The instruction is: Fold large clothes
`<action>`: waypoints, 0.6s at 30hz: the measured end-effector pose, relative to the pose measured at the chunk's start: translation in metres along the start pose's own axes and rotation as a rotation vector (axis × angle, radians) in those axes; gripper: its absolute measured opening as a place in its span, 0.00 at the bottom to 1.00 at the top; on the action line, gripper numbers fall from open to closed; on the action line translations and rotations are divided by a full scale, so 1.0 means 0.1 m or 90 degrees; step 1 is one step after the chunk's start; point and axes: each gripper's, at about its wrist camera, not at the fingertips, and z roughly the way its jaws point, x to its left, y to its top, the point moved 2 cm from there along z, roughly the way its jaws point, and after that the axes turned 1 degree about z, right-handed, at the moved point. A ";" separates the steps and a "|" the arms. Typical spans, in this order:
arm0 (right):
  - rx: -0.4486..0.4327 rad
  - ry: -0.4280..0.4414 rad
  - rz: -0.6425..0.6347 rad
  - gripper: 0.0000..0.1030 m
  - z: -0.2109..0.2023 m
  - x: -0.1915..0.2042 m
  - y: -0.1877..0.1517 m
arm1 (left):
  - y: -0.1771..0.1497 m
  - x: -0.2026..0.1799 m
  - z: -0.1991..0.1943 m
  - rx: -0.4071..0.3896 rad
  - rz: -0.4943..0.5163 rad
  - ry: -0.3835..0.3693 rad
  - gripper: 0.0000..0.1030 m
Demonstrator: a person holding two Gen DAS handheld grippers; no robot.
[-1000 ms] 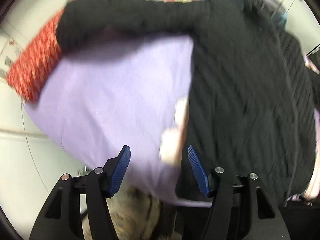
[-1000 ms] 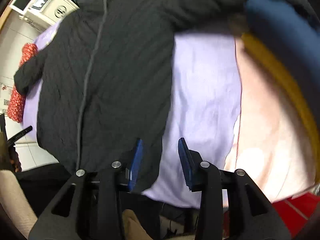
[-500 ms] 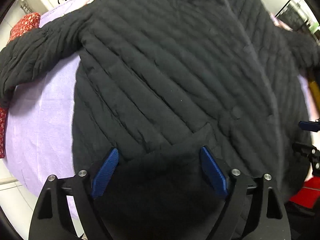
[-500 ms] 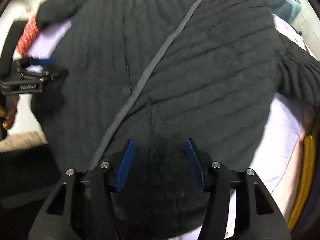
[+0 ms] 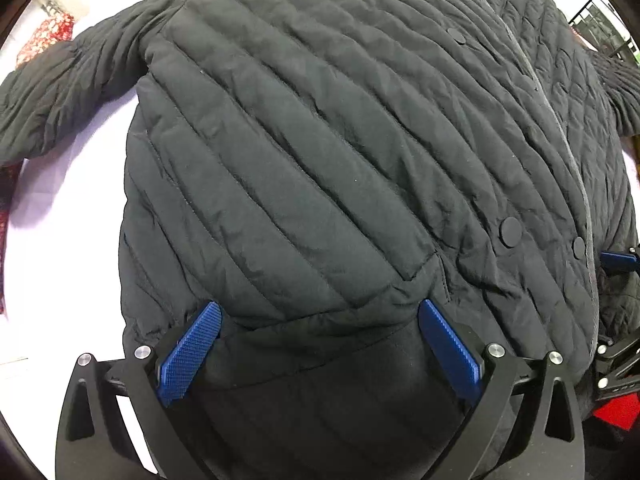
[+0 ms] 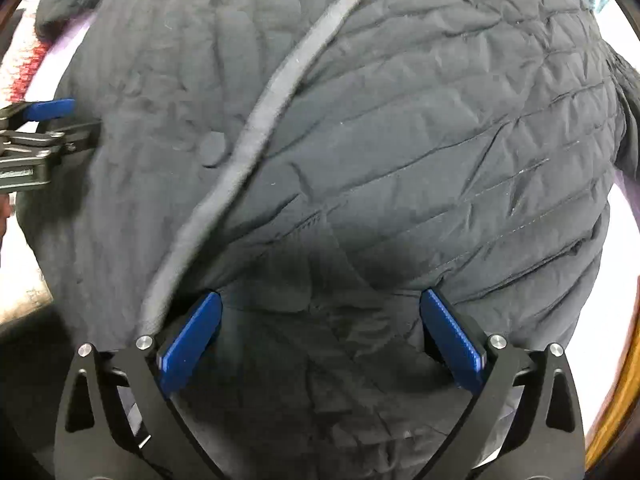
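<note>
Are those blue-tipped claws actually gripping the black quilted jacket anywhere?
No. Left gripper and right gripper are opening above the black quilted jacket; nothing is held.

Black quilted jacket [image 5: 320, 140] overfills both views; its collar and hem run past the frame edges or under the grippers. Left sleeve [image 5: 60, 92] is cut by the rim in the left wrist view. Jacket covers most of the lilac sheet [image 5: 60, 240]. Red patterned fabric [image 5: 48, 36] blurred, item unclear. Grey placket strip [image 6: 260, 120] is motion-smeared. The orange edge [image 6: 624, 380] is clipped, unidentifiable.
</note>
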 end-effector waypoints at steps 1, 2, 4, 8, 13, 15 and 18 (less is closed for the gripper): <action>0.004 -0.013 0.004 0.96 0.00 0.02 0.02 | 0.01 -0.02 0.01 -0.001 0.000 0.005 0.95; 0.006 -0.017 0.004 0.96 0.01 0.04 0.03 | 0.00 -0.03 0.01 -0.002 0.000 0.008 0.95; 0.005 -0.012 0.005 0.96 0.01 0.05 0.07 | 0.01 -0.04 0.01 -0.005 -0.001 0.010 0.95; -0.013 -0.011 0.004 0.96 0.08 0.11 -0.02 | -0.14 -0.12 -0.08 -0.011 -0.002 0.017 0.95; -0.015 0.015 0.008 0.95 -0.13 0.01 -0.36 | -0.20 -0.22 -0.16 0.003 -0.006 0.030 0.95; -0.041 0.032 0.026 0.95 -0.31 -0.12 -0.37 | -0.19 -0.23 -0.18 0.002 -0.006 0.032 0.95; -0.134 -0.003 0.066 0.95 -0.75 -0.42 -0.39 | -0.21 -0.22 -0.24 -0.004 -0.008 0.039 0.95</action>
